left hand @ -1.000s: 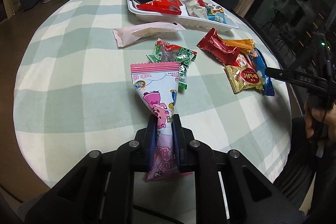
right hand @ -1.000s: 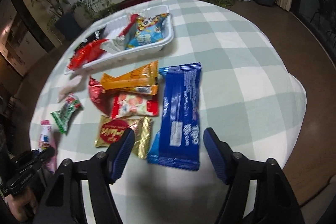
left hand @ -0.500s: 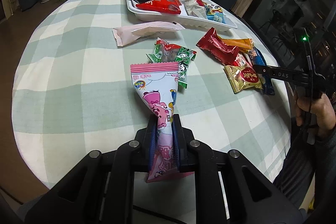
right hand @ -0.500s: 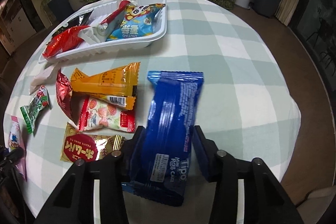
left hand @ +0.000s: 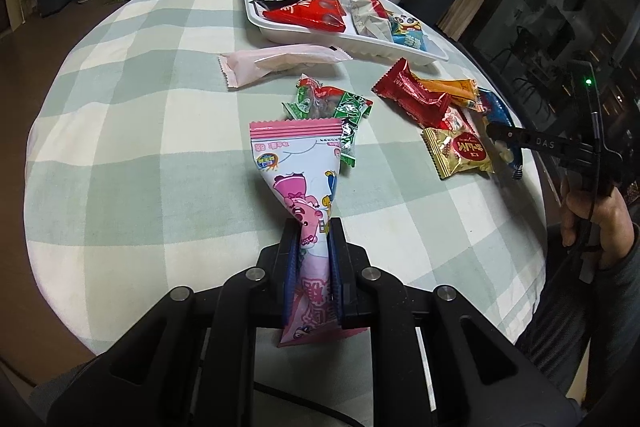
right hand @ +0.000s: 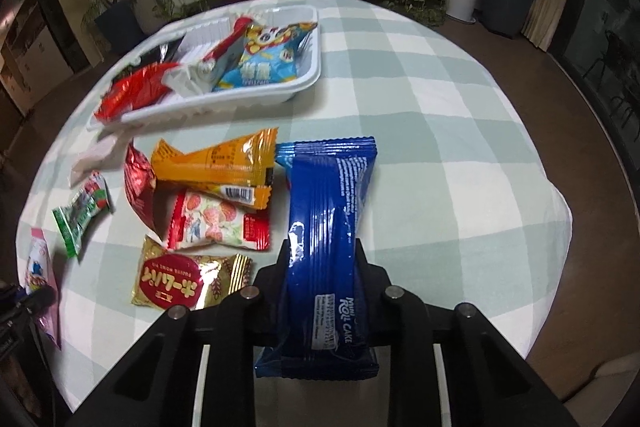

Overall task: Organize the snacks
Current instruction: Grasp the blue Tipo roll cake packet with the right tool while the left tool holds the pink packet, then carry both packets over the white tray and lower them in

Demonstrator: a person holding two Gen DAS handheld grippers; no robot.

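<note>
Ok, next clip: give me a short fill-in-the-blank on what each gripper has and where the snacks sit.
1. The left gripper is shut on a ____ packet.
2. The right gripper's jaws are closing on the ____ roll-cake pack.
3. The panda bag lies in the white ____.
4. The gold packet lies on the ____ cloth.

Missing words: pink; blue; tray; checked
</note>
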